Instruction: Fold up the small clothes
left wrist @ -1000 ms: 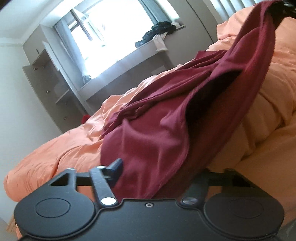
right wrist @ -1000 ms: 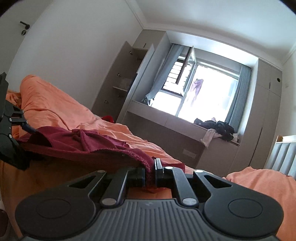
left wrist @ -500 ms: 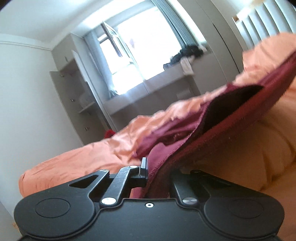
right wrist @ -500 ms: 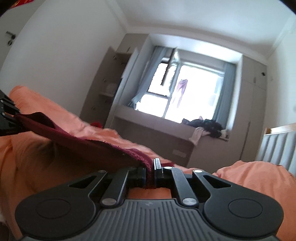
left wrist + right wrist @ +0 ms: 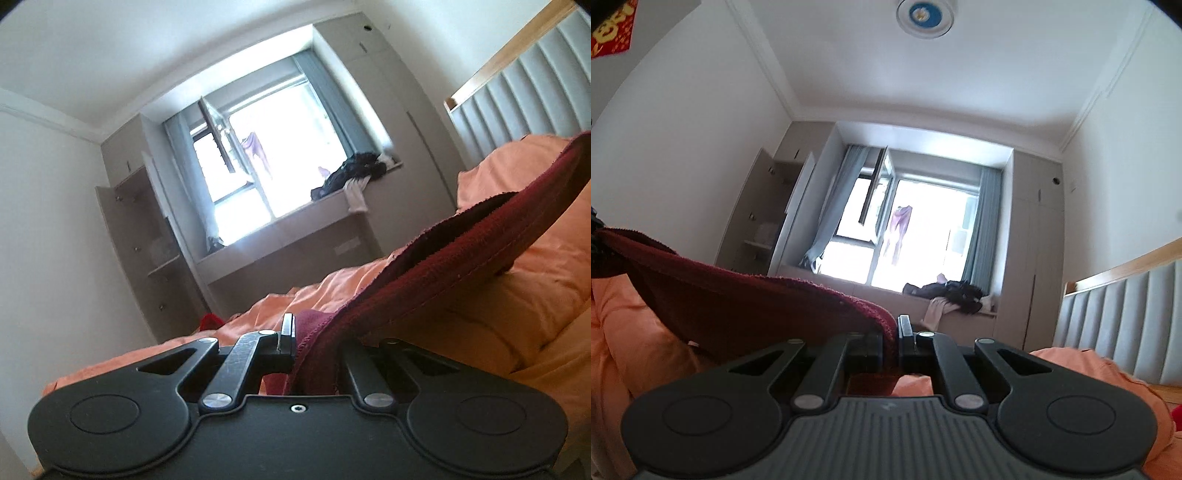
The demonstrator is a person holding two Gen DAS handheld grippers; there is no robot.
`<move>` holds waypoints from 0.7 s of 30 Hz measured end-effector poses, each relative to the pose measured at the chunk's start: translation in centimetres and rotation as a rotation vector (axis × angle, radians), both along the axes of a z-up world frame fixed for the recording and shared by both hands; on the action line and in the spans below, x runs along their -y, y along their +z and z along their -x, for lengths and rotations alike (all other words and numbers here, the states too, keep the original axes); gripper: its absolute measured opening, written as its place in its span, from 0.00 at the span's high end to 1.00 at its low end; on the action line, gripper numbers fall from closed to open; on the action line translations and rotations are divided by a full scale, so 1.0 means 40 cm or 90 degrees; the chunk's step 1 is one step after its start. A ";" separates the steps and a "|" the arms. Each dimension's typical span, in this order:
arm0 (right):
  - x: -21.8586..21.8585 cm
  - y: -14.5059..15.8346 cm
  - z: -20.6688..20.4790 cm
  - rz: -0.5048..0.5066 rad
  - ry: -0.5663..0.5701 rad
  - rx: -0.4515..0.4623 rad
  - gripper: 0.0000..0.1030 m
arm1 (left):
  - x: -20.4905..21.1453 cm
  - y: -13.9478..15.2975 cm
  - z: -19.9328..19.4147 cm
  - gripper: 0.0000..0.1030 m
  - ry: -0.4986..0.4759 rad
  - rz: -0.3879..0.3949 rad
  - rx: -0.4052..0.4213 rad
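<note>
A dark red garment [image 5: 461, 254] is stretched taut in the air above the orange bed cover [image 5: 535, 295]. My left gripper [image 5: 306, 339] is shut on one edge of it; the cloth covers the right finger. The garment runs up to the right edge of the left wrist view. In the right wrist view the garment [image 5: 746, 299] stretches away to the left, and my right gripper [image 5: 894, 334] is shut on its other edge. Both cameras tilt upward toward the window and ceiling.
The orange bed cover [image 5: 635, 350] lies below both grippers. A padded grey headboard [image 5: 1126, 325] stands at the right. A window ledge [image 5: 295, 232] with a dark clothes pile [image 5: 351, 173] is ahead. An open wardrobe [image 5: 144, 236] stands at the left.
Both grippers have risen and tilted upward with the garment held. The cloth has gone from draped on the bed to stretched taut between them.
</note>
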State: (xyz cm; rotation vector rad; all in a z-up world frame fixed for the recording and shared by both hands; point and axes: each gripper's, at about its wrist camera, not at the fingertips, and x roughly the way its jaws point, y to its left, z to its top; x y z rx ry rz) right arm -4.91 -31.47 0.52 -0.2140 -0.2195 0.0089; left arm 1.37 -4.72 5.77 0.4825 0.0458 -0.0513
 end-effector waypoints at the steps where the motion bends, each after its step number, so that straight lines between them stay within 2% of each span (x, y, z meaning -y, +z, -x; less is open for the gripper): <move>1: -0.001 0.005 0.015 0.001 -0.003 0.002 0.93 | 0.001 0.004 0.013 0.97 -0.004 -0.006 0.003; 7: 0.002 -0.006 0.023 -0.018 -0.015 -0.014 0.93 | 0.009 -0.033 0.028 0.95 -0.002 -0.061 -0.019; 9: 0.003 -0.013 0.008 -0.031 -0.014 -0.025 0.93 | 0.003 -0.045 0.015 0.92 0.001 -0.062 -0.042; 12: 0.010 -0.023 -0.023 -0.044 -0.009 -0.040 0.93 | -0.012 -0.059 -0.010 0.92 0.006 -0.049 -0.074; 14: 0.015 -0.026 -0.048 -0.048 -0.005 -0.049 0.93 | -0.029 -0.057 -0.032 0.95 0.002 -0.028 -0.090; 21: 0.013 -0.001 -0.180 -0.029 0.001 -0.050 0.93 | -0.061 0.005 -0.161 0.96 -0.011 0.056 -0.106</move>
